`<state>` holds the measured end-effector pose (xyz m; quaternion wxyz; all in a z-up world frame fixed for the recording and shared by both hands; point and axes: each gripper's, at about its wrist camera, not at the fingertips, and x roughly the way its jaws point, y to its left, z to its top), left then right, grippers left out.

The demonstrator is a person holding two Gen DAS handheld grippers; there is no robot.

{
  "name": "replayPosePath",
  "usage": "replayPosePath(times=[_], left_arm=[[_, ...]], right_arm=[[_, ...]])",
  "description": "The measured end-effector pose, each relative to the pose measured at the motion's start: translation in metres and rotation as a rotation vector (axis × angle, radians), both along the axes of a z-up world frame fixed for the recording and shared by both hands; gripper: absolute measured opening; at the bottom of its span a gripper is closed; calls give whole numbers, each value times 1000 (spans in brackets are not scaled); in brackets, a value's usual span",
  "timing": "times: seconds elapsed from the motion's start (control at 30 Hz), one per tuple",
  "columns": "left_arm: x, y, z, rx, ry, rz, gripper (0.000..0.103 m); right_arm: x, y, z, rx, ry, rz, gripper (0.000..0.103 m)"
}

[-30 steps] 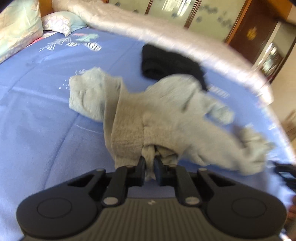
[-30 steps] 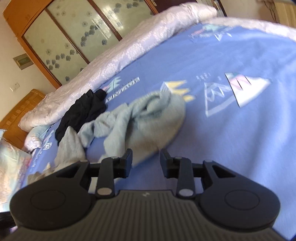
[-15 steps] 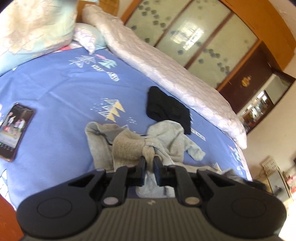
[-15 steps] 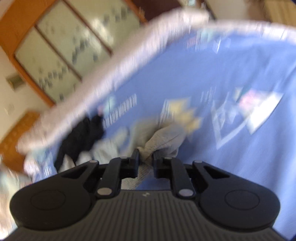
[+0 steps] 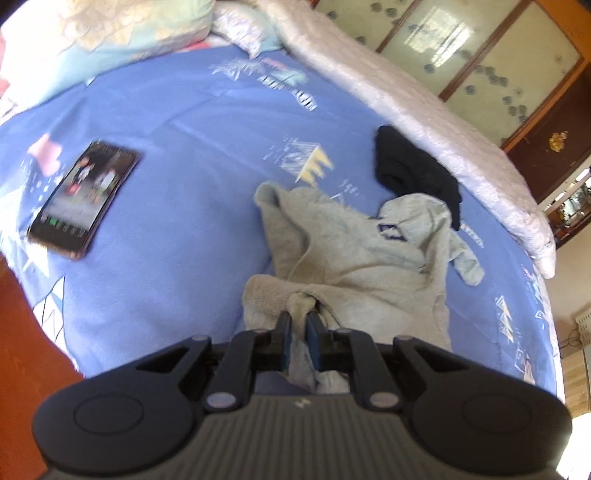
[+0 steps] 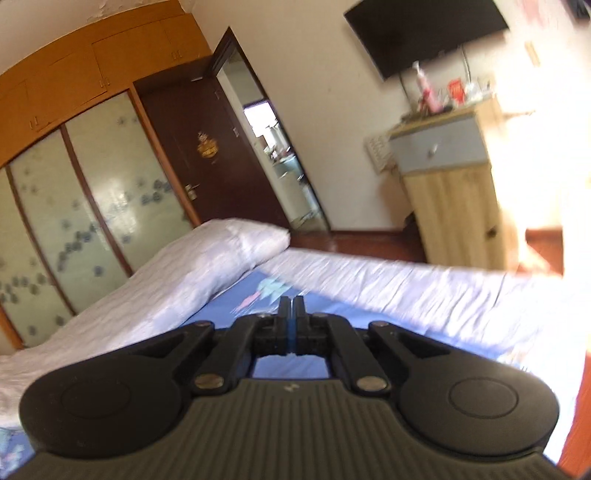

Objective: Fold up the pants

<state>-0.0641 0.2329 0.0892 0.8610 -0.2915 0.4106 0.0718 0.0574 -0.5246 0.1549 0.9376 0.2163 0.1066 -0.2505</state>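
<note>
The grey pants [image 5: 354, 251] lie crumpled on the blue bed sheet [image 5: 177, 147] in the left wrist view. My left gripper [image 5: 298, 317] is shut on a bunched fold of them by the ribbed waistband, near the bed's front edge, and cloth hangs down between and below its fingers. In the right wrist view my right gripper [image 6: 291, 301] is shut, its pads together with no cloth visible between them. It points nearly level over the far corner of the bed toward the room. The pants do not show in that view.
A black garment [image 5: 413, 173] lies just beyond the pants, partly under them. A phone [image 5: 83, 197] rests on the sheet at left. A white quilt [image 5: 424, 107] runs along the far side and pillows [image 5: 129, 29] sit at the head. A wooden cabinet [image 6: 454, 192] and dark door [image 6: 207, 155] stand beyond.
My left gripper has drawn the pants toward the bed's near edge, and the phone has come into view. My right gripper closed over the pants, then rose and tilted up; the pants left its view.
</note>
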Motion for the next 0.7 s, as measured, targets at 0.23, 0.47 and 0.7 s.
replayPosePath(times=[0.23,0.47,0.7], left_arm=[[0,-22,-23,55,88,-65,47],[-3,-26,-32,53,111,-98,58],[-3,-27,-47,36,141,-112,58]], right_arm=[[-6,40,-28,142,46,365,16],[-23,185,-101,-46,312,970,59],[36,282,-131,-97,497,1228,62]])
